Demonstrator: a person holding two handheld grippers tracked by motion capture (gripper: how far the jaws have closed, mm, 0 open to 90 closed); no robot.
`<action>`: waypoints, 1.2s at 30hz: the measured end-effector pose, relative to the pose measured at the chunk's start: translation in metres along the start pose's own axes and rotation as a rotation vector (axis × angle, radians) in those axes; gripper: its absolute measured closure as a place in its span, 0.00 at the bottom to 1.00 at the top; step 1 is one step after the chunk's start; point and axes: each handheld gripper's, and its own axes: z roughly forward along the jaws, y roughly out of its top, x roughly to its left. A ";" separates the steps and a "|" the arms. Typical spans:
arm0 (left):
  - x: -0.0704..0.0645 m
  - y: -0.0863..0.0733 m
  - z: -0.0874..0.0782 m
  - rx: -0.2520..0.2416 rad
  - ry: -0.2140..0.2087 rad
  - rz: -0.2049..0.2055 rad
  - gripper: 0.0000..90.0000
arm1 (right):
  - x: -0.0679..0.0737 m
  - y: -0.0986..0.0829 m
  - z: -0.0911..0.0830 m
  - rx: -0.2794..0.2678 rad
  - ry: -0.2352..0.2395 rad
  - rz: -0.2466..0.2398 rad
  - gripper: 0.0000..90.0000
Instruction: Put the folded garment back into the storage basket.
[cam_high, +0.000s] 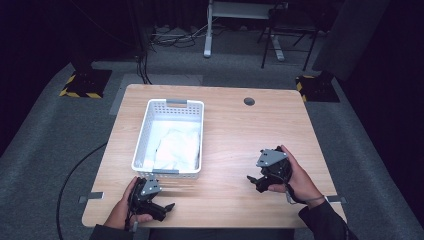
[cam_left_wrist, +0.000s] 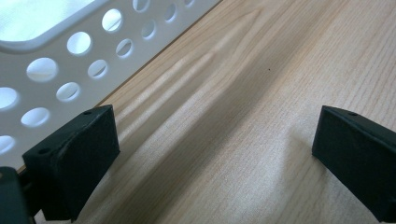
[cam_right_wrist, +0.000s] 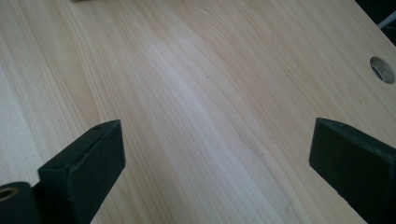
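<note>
A white perforated basket (cam_high: 148, 131) sits on the left half of the wooden table (cam_high: 235, 135), at about 10 o'clock from the table's middle, with crumpled white cloth (cam_high: 177, 147) lying inside it. The left hand-held gripper (cam_high: 162, 209) rests on the table near the front edge, at 6 o'clock from the basket and just beside its near wall, held in the person's left hand (cam_high: 125, 205); its jaws stand wide apart with nothing but bare wood between them. In the left gripper view the basket's holed wall (cam_left_wrist: 70, 70) runs across the 10 o'clock corner, close to the left jaw. The right hand-held gripper (cam_high: 256, 181) lies at about 4 o'clock from the table's middle, well apart from the basket, held in the right hand (cam_high: 295, 177); its jaws are likewise spread wide over bare wood. A round cable hole (cam_high: 249, 101) sits near the table's far edge at 12 o'clock, and appears at 2 o'clock in the right gripper view (cam_right_wrist: 383, 69).
</note>
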 end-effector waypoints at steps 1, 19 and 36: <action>0.000 0.000 0.000 0.000 0.000 0.000 0.01 | 0.000 -0.002 -0.001 0.001 -0.001 0.003 0.04; 0.000 0.000 0.000 0.000 0.000 0.000 0.01 | 0.001 -0.047 -0.008 0.051 -0.036 0.071 0.04; 0.000 0.000 0.000 0.000 0.001 0.000 0.01 | 0.006 -0.095 -0.010 0.080 -0.027 0.149 0.04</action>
